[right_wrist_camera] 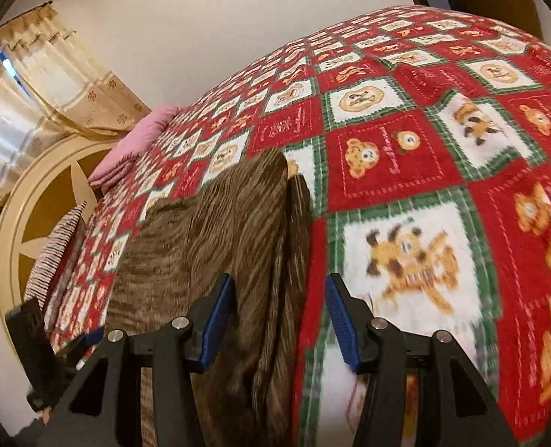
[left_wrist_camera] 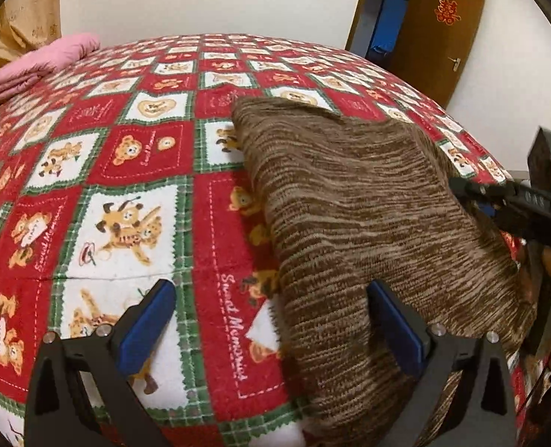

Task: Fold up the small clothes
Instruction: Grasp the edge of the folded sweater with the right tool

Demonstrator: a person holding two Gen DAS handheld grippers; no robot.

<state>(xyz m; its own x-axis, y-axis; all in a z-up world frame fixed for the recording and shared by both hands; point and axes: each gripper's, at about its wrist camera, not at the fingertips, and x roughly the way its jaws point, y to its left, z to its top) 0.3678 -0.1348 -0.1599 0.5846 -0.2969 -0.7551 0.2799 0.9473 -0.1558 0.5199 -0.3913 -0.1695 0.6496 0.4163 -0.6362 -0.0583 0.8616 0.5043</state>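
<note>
A brown striped knit garment (left_wrist_camera: pixel 368 205) lies folded flat on the bed's red, white and green bear-print blanket (left_wrist_camera: pixel 126 171). My left gripper (left_wrist_camera: pixel 271 294) is open, hovering over the garment's near left edge, holding nothing. In the left wrist view my right gripper (left_wrist_camera: pixel 458 186) reaches in from the right over the garment's right edge. In the right wrist view my right gripper (right_wrist_camera: pixel 279 290) is open above the garment (right_wrist_camera: pixel 219 231), over its folded right edge, and empty. The left gripper (right_wrist_camera: pixel 96 335) shows at the lower left there.
A folded pink blanket (left_wrist_camera: pixel 40 63) lies at the bed's far left corner. A brown door (left_wrist_camera: pixel 435 29) stands open at the back right. A round gold headboard (right_wrist_camera: pixel 40 201), a striped cloth (right_wrist_camera: pixel 55 246) and curtains (right_wrist_camera: pixel 33 104) are on the left in the right wrist view.
</note>
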